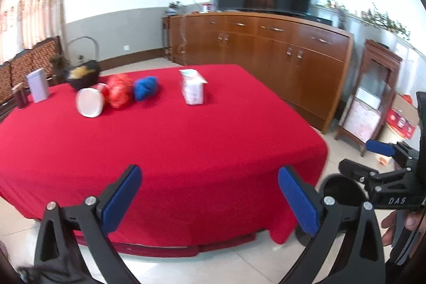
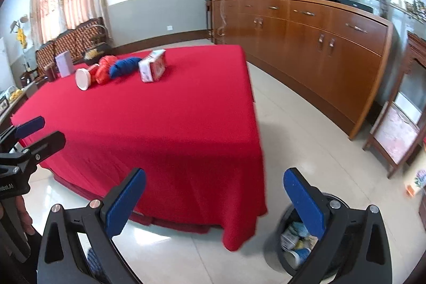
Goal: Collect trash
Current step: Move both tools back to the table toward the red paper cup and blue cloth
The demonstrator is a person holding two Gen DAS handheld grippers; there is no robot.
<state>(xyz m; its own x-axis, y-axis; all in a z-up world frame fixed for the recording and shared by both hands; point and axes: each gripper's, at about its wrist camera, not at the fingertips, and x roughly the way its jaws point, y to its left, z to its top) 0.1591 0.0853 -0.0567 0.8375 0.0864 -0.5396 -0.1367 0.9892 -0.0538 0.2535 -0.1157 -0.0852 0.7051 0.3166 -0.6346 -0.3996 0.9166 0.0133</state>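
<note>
Trouble from here would most likely come from the reach: both grippers hang at the near edge of the table (image 1: pixel 186 145), while the 4 pieces of rubbish lie well apart from them on the far side, so a hurried grab could drag the red cloth and roll the tipped white cup (image 1: pixel 90 101) off the edge. The left gripper (image 1: pixel 210 201) and the right gripper (image 2: pixel 215 201) both stand wide open with nothing between their blue pads. A pinch set too shallow would probably slip off the crumpled red bag (image 1: pixel 120 90) or the blue bag (image 1: pixel 145 87), since both look soft, thin and springy. The cup has a smooth round wall and lies on its side touching the red bag, so it may spin away when nudged. The white paper box (image 1: pixel 192 87) has flat faces and firm corners and should hold best. The black bin (image 2: pixel 295 244) stands on glossy floor tiles just beside the table's right corner, under the right gripper, already part filled with cartons and cups; a drop from too high may miss its round mouth. The dark basket (image 1: pixel 82 75) and grey tin (image 1: pixel 38 85) beyond look like keepers, not rubbish
</note>
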